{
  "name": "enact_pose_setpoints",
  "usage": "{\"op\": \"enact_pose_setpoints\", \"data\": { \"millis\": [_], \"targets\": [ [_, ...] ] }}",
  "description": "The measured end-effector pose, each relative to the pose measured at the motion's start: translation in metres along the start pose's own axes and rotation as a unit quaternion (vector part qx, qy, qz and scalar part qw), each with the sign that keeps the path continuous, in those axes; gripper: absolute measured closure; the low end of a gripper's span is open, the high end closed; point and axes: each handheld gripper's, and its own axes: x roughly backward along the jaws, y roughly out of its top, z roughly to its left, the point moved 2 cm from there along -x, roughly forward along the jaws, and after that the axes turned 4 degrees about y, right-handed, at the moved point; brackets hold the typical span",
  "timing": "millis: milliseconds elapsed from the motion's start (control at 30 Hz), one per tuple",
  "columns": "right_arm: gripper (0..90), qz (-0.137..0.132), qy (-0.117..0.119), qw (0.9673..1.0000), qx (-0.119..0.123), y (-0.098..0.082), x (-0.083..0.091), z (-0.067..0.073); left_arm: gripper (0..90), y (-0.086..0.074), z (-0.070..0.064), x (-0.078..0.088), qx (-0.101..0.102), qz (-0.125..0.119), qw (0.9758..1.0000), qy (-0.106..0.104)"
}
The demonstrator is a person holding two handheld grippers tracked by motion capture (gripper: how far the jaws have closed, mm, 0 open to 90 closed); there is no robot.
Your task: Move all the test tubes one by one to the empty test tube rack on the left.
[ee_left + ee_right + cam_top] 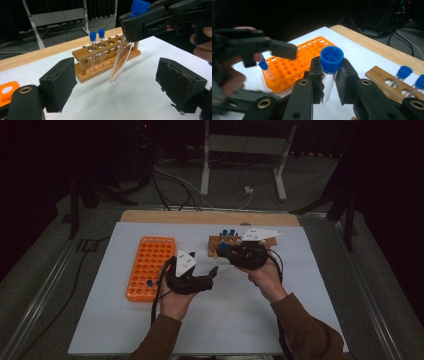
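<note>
My right gripper (329, 75) is shut on a clear test tube with a blue cap (332, 56), gripping it just under the cap. In the high view this gripper (226, 251) hovers at the left end of the wooden rack (240, 242). The held tube (121, 60) hangs tilted in front of the wooden rack (105, 50), which holds two blue-capped tubes (93, 36). My left gripper (119, 90) is open with nothing between its pads and faces the hanging tube. It sits (209, 277) between the orange rack (150, 267) and the wooden rack.
The orange rack (294, 65) holds a blue-capped tube (263, 65) near its front edge. Everything stands on a white mat (250, 320) with a wooden strip (210, 216) behind it. Cables and a metal stand (245, 150) lie on the floor beyond.
</note>
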Motion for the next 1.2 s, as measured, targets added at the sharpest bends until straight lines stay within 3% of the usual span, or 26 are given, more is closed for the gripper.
{"op": "enact_pose_setpoints", "data": {
  "millis": [367,833,1000,1100,1200],
  "targets": [
    [76.5,0.009,0.023,0.9997,-0.008,0.001,-0.004,0.007,63.1,-0.002,-0.006,-0.01,-0.026,-0.01,0.9995,-0.018],
    [76.0,0.015,0.038,0.9991,-0.015,-0.003,-0.011,0.009,77.9,-0.006,-0.005,-0.015,-0.027,-0.006,0.9994,-0.023],
    [53.6,0.002,0.05,0.9983,-0.029,-0.005,-0.01,0.005,78.0,-0.01,-0.001,-0.016,-0.018,-0.001,0.9996,-0.02],
    [45.0,0.002,0.055,0.998,-0.031,-0.007,-0.007,0.003,78.0,-0.012,0.002,-0.015,-0.009,0.0,0.9998,-0.019],
    [34.8,-0.006,0.047,0.9983,-0.035,-0.009,-0.003,0.001,78.0,-0.013,0.004,-0.014,-0.003,0.001,0.9999,-0.016]
  ]
}}
